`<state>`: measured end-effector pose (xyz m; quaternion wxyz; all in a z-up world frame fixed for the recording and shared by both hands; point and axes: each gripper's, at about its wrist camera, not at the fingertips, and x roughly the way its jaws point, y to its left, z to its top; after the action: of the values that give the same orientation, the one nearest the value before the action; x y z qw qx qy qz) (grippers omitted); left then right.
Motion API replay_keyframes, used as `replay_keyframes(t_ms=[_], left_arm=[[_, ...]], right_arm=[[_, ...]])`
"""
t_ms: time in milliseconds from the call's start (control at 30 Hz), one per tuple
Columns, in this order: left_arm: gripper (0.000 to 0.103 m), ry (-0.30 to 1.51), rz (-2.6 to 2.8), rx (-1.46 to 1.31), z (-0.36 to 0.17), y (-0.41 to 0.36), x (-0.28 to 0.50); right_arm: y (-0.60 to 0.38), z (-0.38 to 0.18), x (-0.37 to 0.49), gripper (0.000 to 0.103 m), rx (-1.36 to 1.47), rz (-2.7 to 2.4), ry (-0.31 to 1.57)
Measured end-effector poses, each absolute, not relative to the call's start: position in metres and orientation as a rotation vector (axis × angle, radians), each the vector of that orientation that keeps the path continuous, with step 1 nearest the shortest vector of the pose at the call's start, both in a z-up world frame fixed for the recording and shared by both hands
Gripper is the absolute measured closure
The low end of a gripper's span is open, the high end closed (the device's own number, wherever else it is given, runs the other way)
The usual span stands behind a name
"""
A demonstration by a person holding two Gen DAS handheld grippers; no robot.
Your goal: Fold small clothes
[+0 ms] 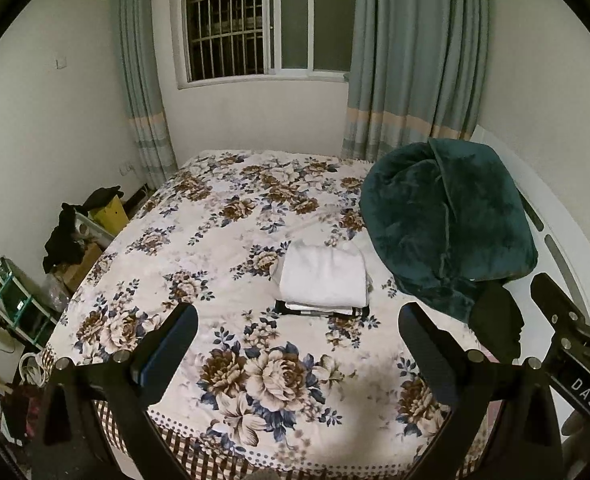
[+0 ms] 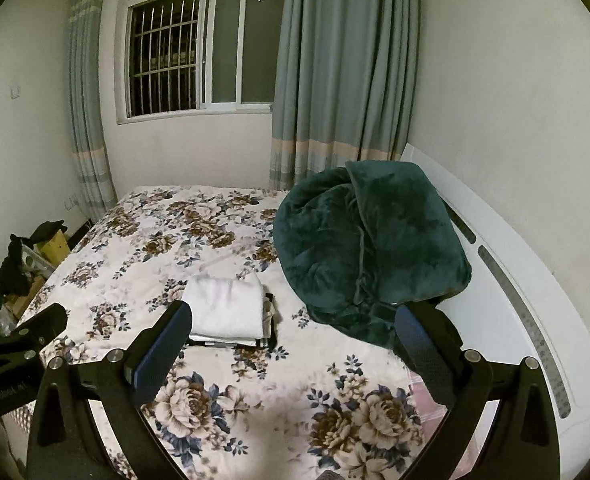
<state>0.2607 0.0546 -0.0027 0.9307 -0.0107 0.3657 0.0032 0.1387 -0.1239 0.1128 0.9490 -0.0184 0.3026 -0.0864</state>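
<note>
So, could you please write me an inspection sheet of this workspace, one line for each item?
Surface: bed with floral-print bedspread, mostly bare in front.
Job's things: folded white cloth lies on top of a small stack of darker folded clothes, mid-bed.
Clutter: bulky dark green plush blanket heaped on the right side of the bed; a small black item at its near edge, identity unclear.
Grippers: left gripper open, empty, above the bedspread; right gripper open, empty.
Cables: a white cord, on the floor at left.
Surroundings: barred window, grey-blue curtains, white headboard, boxes and dark clothes beside the bed.
</note>
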Motion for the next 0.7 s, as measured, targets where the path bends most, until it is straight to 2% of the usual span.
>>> replay_keyframes(t_ms=[700], left_arm=[[0.000,0.730,0.029,-0.032,0.006,0.062,0.259]], right_arm=[[-0.126,0.120,0.148,0.000,-0.037,-0.152,0.621]])
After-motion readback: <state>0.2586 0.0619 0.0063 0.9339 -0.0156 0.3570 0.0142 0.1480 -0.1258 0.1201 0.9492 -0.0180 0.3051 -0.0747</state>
